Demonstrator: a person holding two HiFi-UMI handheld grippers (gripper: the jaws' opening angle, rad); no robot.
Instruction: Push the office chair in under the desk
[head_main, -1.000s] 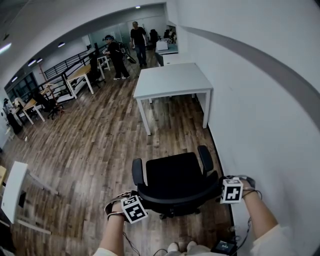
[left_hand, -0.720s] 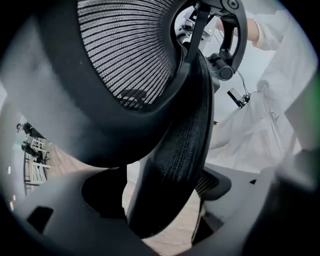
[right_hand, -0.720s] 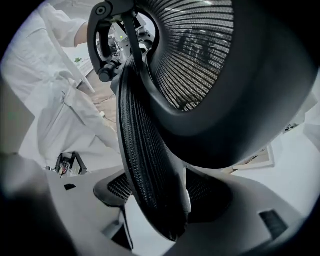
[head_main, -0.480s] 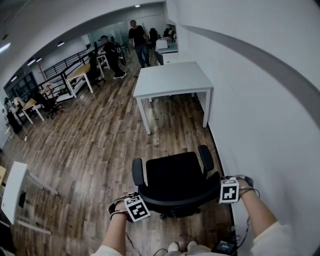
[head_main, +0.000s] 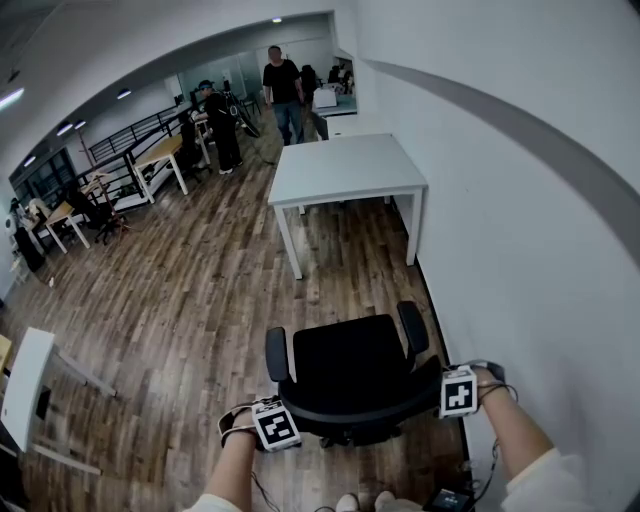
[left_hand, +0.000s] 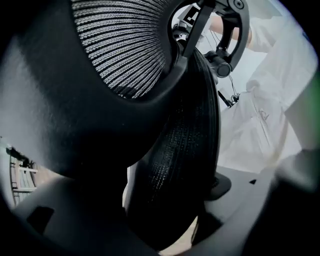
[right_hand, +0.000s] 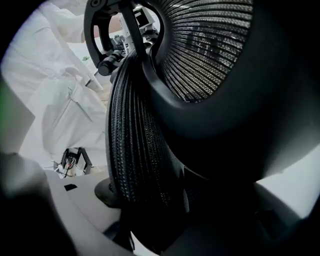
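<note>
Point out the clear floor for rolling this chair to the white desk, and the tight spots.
Clear: the wood floor between the office chair and the desk, and under the desktop between its legs. Tight: the strip between chair and wall.

A chair (head_main: 348, 360) stands on the floor (head_main: 190, 290) in the near middle, facing a counter (head_main: 345, 165) further ahead and well apart from it. A wall (head_main: 520, 200) runs along the right of both. The left claw (head_main: 272, 420) sits at the left edge of the chair's back and the right claw (head_main: 455, 390) at its right edge, each with the rim between its jaws. People (head_main: 285, 80) stand beyond the counter.
</note>
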